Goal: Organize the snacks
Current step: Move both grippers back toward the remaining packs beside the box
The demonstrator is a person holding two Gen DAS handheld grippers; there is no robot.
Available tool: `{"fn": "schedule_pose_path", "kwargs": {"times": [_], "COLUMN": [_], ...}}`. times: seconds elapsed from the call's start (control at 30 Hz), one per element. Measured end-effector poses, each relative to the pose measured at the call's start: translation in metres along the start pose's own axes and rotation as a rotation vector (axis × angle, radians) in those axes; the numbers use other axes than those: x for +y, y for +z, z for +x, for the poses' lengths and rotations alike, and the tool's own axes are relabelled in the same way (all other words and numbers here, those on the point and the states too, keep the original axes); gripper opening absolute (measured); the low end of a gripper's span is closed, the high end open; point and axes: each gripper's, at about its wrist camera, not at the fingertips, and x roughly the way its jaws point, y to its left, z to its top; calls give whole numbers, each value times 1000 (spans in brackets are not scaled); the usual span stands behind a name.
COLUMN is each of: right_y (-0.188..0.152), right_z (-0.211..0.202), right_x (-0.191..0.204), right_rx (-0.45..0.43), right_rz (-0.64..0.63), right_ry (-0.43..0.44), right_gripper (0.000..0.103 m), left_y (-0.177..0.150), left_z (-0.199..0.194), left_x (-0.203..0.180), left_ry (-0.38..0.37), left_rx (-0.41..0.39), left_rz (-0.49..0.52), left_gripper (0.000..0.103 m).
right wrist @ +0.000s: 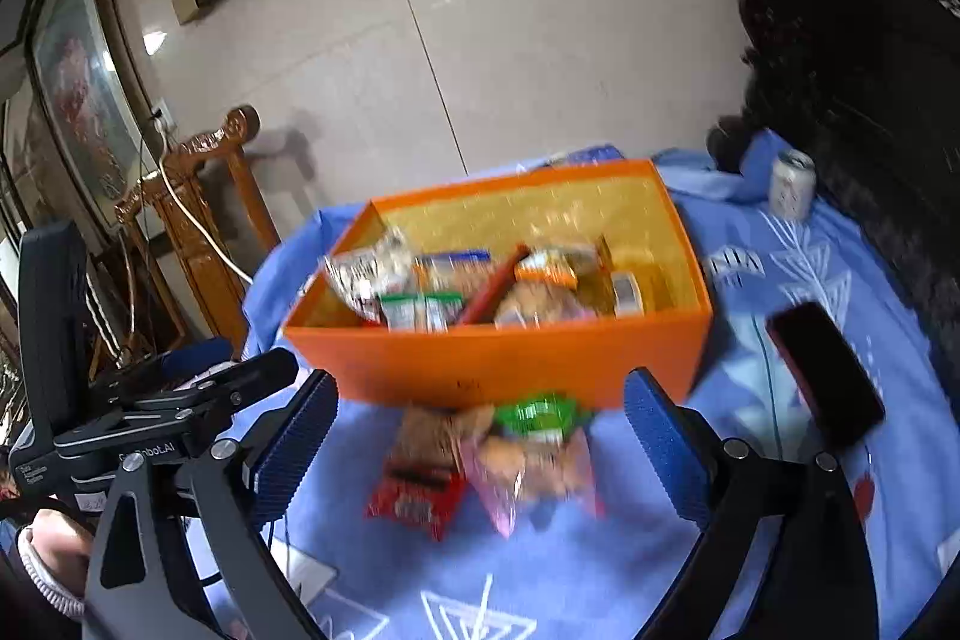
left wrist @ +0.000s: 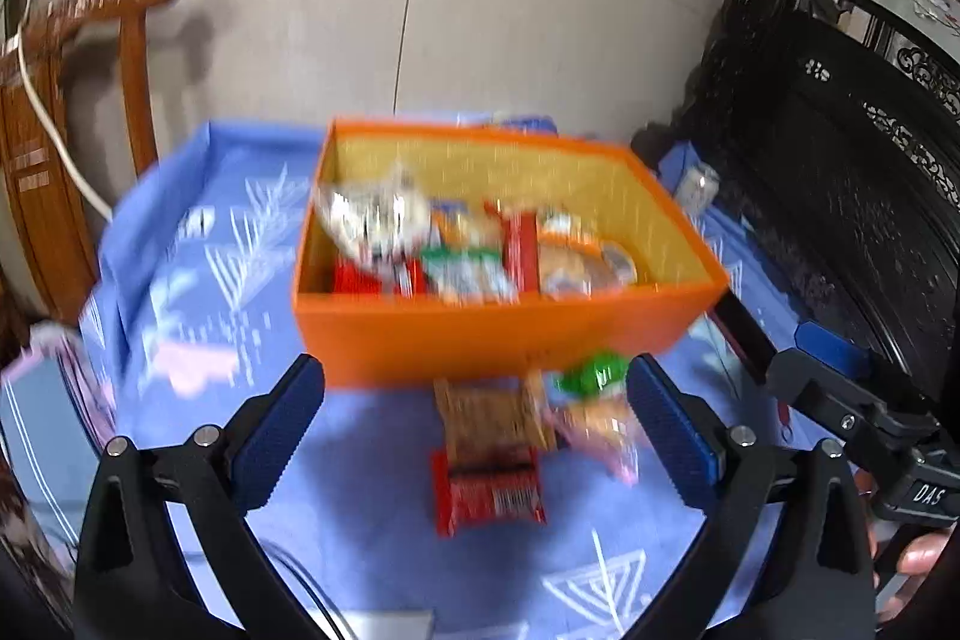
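Observation:
An orange box (left wrist: 480, 340) (right wrist: 510, 361) with a yellow inside stands on the blue cloth and holds several snack packets (left wrist: 468, 244) (right wrist: 456, 286). In front of it lie a red-and-brown packet (left wrist: 489, 466) (right wrist: 420, 478), a pink-edged packet (left wrist: 594, 424) (right wrist: 528, 466) and a green packet (left wrist: 591, 373) (right wrist: 540, 415). My left gripper (left wrist: 474, 442) is open, its blue pads wide on either side of the loose packets, touching none. My right gripper (right wrist: 480, 454) is open too, spread around the same packets with nothing held.
A dark phone (right wrist: 828, 376) lies on the cloth to the right. A white can (right wrist: 792, 184) (left wrist: 696, 184) stands at the back right by dark carved furniture (left wrist: 840, 160). A wooden chair (right wrist: 198, 208) with a white cable stands left. A person's hand (right wrist: 48, 550) holds the other gripper.

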Motion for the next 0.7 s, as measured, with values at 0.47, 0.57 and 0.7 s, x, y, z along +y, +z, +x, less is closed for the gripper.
{"fn": "schedule_pose_path", "kwargs": {"times": [0.47,0.57,0.7], "right_y": [-21,-23,-29], "right_z": [-30,-32,-29], "right_x": [18,17,15], "right_rx": [-50,-54,-42], "right_rz": [-95,-97,-95], "right_ry": [-73,-72,-55], "right_gripper": [99,99,99], "left_y": [-25,-29,-36], "left_z": [-22,-25,-28], "left_x": [1,1,3], "left_ry": [28,32,46], "left_rx": [14,8,-1], "left_rz": [-34,-34,-30], "left_gripper": [99,99,99]}}
